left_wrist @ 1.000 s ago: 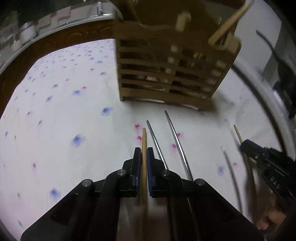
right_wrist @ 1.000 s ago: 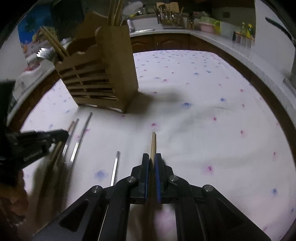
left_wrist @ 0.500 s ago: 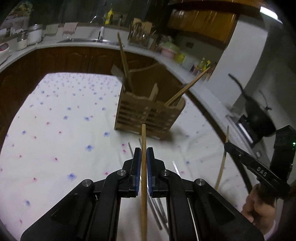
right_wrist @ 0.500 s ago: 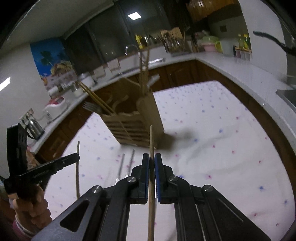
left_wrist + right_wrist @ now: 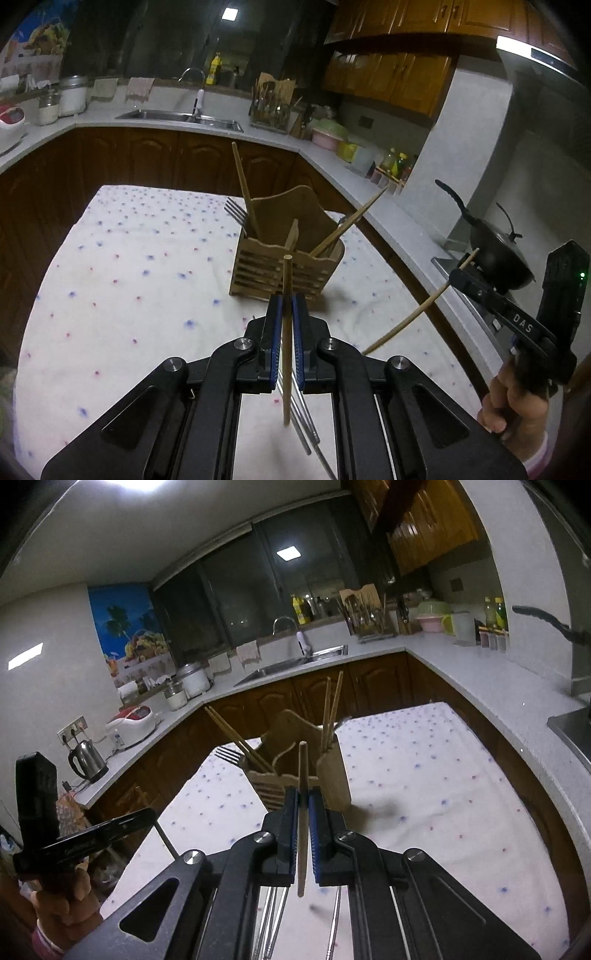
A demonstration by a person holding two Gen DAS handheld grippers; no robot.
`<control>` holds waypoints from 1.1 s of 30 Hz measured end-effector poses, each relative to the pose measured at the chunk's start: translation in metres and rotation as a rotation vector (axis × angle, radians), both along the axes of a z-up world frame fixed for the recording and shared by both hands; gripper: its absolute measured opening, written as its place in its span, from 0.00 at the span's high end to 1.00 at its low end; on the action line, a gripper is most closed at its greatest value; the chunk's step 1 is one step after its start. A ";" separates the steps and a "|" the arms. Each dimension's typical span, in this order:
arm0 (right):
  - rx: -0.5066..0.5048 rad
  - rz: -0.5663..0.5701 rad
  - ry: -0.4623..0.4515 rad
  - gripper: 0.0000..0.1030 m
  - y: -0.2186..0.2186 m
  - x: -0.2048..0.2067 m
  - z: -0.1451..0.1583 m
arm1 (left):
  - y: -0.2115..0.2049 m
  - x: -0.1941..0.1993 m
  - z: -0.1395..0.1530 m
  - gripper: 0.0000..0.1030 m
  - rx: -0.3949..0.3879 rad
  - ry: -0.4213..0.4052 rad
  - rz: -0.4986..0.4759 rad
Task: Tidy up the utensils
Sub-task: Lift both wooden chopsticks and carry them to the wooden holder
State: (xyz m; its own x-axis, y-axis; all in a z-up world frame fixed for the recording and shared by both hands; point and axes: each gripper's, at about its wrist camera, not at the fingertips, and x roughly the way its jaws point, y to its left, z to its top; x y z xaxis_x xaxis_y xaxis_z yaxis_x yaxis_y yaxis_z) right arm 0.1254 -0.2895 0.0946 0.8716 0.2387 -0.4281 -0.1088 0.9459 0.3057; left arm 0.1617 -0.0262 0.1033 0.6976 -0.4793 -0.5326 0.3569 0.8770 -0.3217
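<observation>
My left gripper is shut on a wooden chopstick, held upright above the table. My right gripper is shut on another wooden chopstick, also upright. Each gripper shows in the other's view: the right one at the right with its chopstick slanting, the left one at the left. The wooden utensil holder stands ahead on the flowered tablecloth and holds chopsticks and a fork. It also shows in the right wrist view. Metal chopsticks lie on the cloth under my grippers.
The table has a white cloth with blue and pink flowers. Dark wooden cabinets and a grey counter with a sink run behind it. A black wok sits on the stove at the right. A kettle stands on the left counter.
Both grippers have lifted their wooden chopsticks off the cloth and risen well above the table. The views now look across the kitchen, with the holder farther below.
</observation>
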 end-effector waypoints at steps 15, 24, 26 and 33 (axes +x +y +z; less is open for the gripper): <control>-0.004 0.000 -0.011 0.94 0.003 -0.001 0.005 | 0.010 0.003 0.008 0.95 -0.012 -0.034 0.048; -0.003 0.000 -0.017 0.94 0.005 0.001 0.008 | 0.014 0.009 0.017 0.95 -0.036 -0.054 0.076; -0.003 -0.001 -0.021 0.94 0.006 0.004 0.010 | 0.013 0.012 0.022 0.95 -0.042 -0.064 0.080; -0.010 -0.009 -0.057 0.94 0.002 0.018 0.024 | 0.011 0.023 0.048 0.95 -0.053 -0.133 0.094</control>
State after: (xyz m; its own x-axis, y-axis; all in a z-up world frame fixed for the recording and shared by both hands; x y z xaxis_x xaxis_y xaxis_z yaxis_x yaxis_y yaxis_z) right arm 0.1438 -0.2874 0.1187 0.8967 0.2267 -0.3803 -0.1175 0.9500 0.2894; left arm 0.1848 -0.0148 0.1511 0.8035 -0.4332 -0.4084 0.3164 0.8917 -0.3236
